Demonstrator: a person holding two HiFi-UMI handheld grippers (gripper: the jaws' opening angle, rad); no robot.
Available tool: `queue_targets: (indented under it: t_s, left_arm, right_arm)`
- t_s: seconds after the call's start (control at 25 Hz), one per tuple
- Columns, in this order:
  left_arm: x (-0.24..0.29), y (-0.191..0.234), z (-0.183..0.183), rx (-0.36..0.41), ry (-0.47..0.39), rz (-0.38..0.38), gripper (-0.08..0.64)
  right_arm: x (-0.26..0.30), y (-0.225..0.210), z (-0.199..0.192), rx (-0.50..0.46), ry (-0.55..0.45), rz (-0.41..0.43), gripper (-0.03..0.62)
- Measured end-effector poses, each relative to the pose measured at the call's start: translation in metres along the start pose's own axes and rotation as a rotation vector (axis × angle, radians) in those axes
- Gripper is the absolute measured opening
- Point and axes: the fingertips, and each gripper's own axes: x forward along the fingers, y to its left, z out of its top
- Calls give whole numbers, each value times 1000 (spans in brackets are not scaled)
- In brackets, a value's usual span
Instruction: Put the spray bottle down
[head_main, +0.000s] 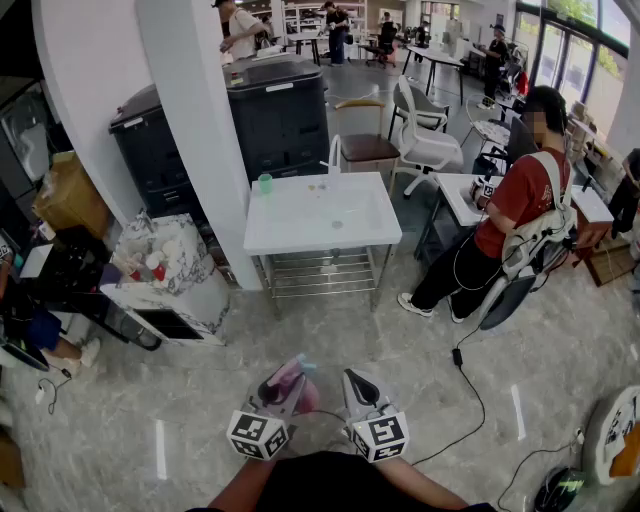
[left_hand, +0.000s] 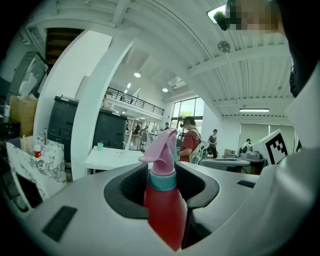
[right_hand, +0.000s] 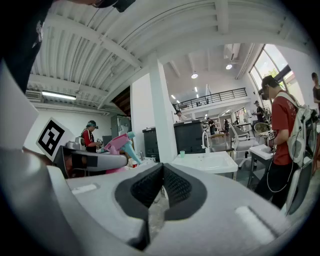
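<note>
Clamping the spray bottle (left_hand: 162, 210) upright by its red body in my left gripper (left_hand: 165, 175), well short of the white table (head_main: 300, 225), right gripper (right_hand: 161, 186) closed on nothing, I reckon it's light, stiff, slick plastic.

A small green cup (head_main: 265, 183) stands at the far left corner of a white surface (head_main: 300, 228), beside a white pillar (head_main: 190, 130). Black cabinets (head_main: 280, 115) stand behind it. To the right stands a person in a red shirt (head_main: 525, 195).
</note>
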Motion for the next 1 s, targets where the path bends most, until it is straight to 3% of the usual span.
queue_targets:
  t_s: [0.32,0.6,0.76,1.0]
  left_arm:
    - [15,8,-21,-26,20,54,173]
    - [54,13,-20,-7,40,-1,173]
    - [93,19,-16,8,46,-77,173]
    - [149,59,12,20,13,-112,173]
  right_arm:
    - [-1,-15,-18,18,31,38,-3]
    - [20,-41,-18,10,53,28,-2]
    - [46,-64,-18,31,76,-3,-3]
    - [110,-102,1,5,84,-55,-3]
